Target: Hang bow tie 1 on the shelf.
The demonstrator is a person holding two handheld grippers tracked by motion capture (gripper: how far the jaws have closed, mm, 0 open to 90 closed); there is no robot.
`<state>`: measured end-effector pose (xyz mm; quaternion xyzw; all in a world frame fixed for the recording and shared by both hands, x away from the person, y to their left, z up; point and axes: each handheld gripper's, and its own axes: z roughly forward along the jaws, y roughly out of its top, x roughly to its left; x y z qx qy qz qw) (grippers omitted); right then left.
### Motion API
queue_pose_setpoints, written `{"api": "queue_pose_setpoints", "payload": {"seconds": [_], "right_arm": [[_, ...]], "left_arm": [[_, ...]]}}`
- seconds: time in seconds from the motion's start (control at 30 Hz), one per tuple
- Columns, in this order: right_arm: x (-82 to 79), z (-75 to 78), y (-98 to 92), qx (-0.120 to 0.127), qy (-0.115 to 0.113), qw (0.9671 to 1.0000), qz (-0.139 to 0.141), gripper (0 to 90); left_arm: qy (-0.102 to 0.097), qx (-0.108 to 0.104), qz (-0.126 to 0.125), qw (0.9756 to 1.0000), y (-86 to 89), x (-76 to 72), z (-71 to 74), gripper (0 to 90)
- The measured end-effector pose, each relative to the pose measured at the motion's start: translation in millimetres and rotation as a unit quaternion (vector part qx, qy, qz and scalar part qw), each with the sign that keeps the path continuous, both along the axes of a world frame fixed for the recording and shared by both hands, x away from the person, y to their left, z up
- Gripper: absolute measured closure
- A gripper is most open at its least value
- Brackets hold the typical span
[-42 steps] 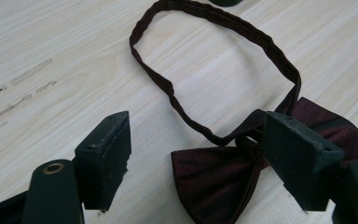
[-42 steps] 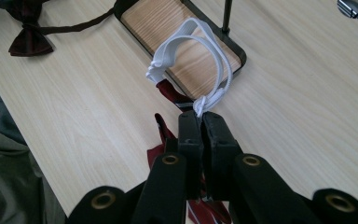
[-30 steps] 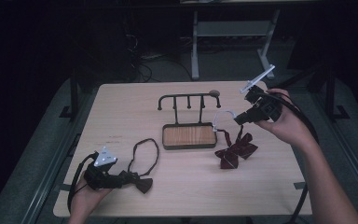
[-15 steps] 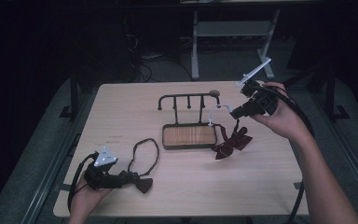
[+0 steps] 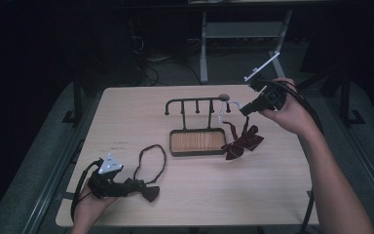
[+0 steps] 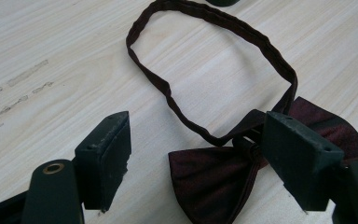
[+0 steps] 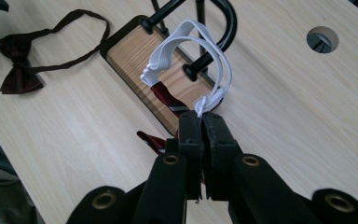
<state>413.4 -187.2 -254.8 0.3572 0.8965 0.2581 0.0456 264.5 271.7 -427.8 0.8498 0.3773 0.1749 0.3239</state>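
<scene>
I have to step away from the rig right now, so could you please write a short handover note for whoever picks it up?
Right gripper: shut on the white elastic band of the striped bow tie, held up beside the rack's right end; the bow hangs down over the table by the tray.
Left gripper: open, jaws either side of the dark bow tie, which lies flat on the table with its strap loop spread out.
Done: striped tie lifted by its band.
Left: apparently hook the band over a rack peg, then grip and hang the dark tie.
</scene>
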Motion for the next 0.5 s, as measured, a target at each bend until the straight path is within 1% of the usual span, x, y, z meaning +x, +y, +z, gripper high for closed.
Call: {"api": "queue_pose_setpoints", "payload": {"seconds": [0.23,0.27,0.3,0.5], "right_arm": [[13.2,-4.5,-2.6,0.003,0.007,0.9998,-0.016,86.9],[13.2,-4.5,-2.6,0.003,0.007,0.9998,-0.016,86.9],[16.5,-6.2,-3.8,0.001,0.010,0.9997,-0.022,86.9],[23.7,-9.9,-7.6,0.003,0.014,0.9993,-0.035,86.8]], "left_arm": [[0.001,-0.001,-0.001,1.0000,-0.1,0.2,-0.4,24.9],[0.001,-0.001,-0.001,1.0000,-0.1,0.2,-0.4,24.9],[0.001,-0.001,-0.001,1.0000,-0.1,0.2,-0.4,24.9],[0.002,-0.001,-0.002,1.0000,-0.4,0.1,-0.4,24.9]]}}
